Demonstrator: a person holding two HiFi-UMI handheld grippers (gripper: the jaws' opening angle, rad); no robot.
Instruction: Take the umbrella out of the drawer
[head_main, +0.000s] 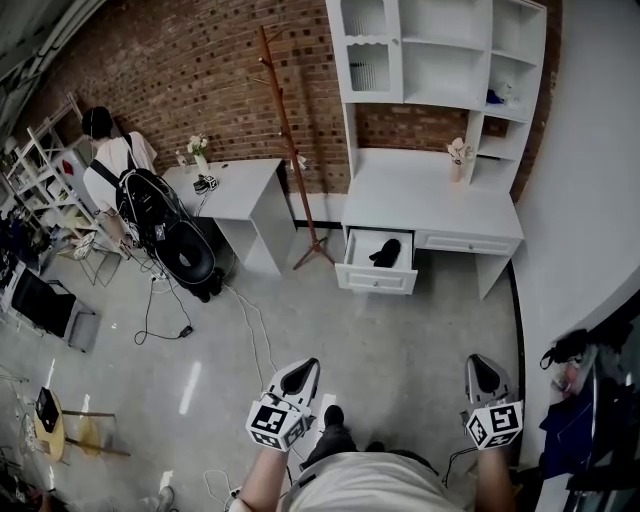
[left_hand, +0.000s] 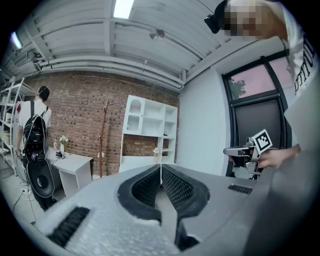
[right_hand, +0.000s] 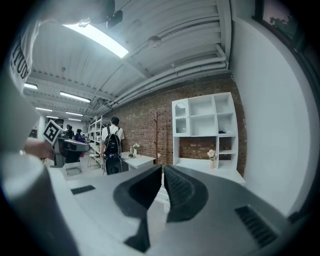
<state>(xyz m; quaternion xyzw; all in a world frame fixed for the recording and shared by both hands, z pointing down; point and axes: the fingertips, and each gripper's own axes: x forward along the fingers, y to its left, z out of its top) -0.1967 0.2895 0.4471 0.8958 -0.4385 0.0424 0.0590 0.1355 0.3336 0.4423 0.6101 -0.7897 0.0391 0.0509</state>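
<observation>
two grippers are held low at the near edge of the head view, both pointing toward a white desk (head_main: 420, 195) against the brick wall (head_main: 180, 60). the left gripper (head_main: 298, 368) is clenched: in its own view the ribbed pads meet at the tips with nothing between them. the right gripper (head_main: 483, 362) looks closed too, its pads almost touching in its own view, and it grasps nothing. both are well apart from the desk, with bare floor (head_main: 400, 340) between.

the drawer (head_main: 376, 280) on the desk's left side stands pulled out. the umbrella (head_main: 385, 253), black and folded, lies inside it toward the right, untouched by either tool. the drawer beside it is closed.

a white hutch (head_main: 440, 60) with open shelves sits on the desk, and a small vase of flowers (head_main: 459, 155) stands at the desktop's back right. left of the desk a wooden coat rack (head_main: 285, 130) leans up the wall. further left is a white table (head_main: 235, 185), and a person (head_main: 115, 160) with a black backpack stands at its far end, back turned.
</observation>
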